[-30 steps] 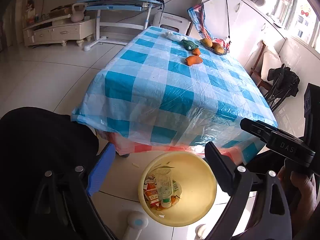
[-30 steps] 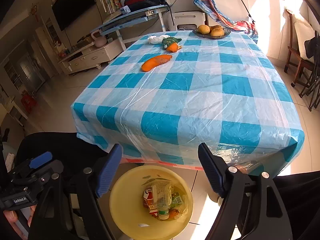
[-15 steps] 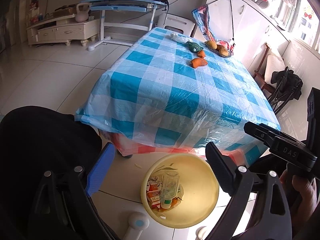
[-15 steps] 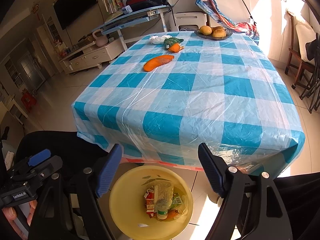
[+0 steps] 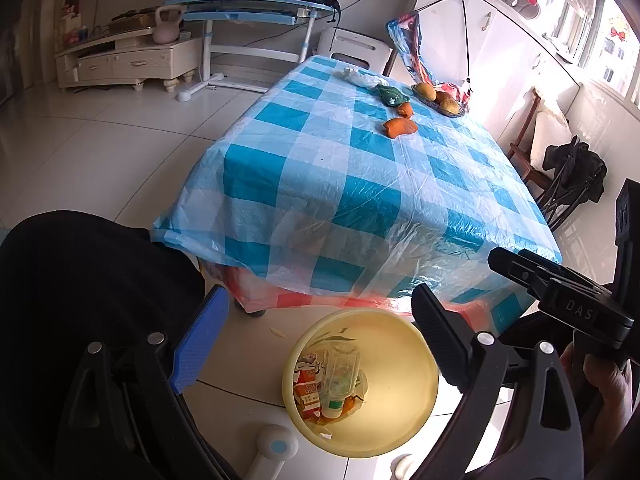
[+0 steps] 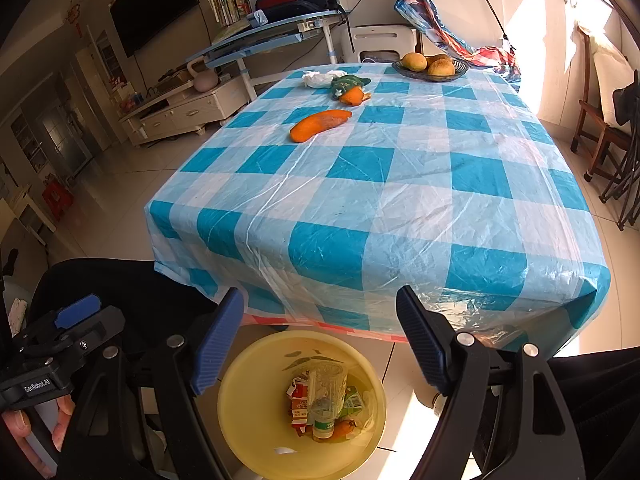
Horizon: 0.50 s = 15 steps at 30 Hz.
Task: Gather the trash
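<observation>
Left wrist view: faces steeply down past its fingers [image 5: 200, 340], bin [image 5: 400, 420] close below between them, desk [image 5: 340, 180] beyond. Right wrist view: same downward tilt, bin [image 6: 248, 420] between its fingers [image 6: 216, 344]. Shared: bin, desk.

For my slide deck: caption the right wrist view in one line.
Open right gripper above a yellow bin of trash; orange peel on the checked table.
</observation>
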Tool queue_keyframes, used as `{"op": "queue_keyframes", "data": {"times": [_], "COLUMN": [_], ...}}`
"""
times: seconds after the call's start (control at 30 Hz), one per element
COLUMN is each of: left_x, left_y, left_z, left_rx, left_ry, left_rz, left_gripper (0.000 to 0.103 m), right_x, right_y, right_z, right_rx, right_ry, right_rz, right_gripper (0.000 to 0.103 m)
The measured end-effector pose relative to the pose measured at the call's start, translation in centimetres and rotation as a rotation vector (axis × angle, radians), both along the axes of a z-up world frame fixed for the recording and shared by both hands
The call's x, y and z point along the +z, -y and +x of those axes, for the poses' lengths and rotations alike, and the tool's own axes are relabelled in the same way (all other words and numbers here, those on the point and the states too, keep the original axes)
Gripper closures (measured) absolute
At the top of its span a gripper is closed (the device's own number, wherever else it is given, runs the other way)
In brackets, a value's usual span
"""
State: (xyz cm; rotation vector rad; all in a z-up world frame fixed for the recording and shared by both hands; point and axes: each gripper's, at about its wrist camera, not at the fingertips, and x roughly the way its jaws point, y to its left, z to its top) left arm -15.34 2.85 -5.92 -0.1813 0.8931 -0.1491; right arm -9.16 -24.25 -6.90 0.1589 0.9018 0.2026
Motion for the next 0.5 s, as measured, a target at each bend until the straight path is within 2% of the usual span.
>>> {"op": "queue_keyframes", "data": {"times": [0.5], "left_x": [0.02], "left_y": [-0.09], "left_z": [0.02], "left_rx": [0.004], "left_ry": [0.003], "left_rz": [-0.002], "left_gripper": [0.013], "right_x": [0.09], "right_y": [-0.18], "right_z": [0.02], "right_rx": [0.004], "right_ry": [0.001], "right_rz": [-0.003], "right_gripper": [0.028]}}
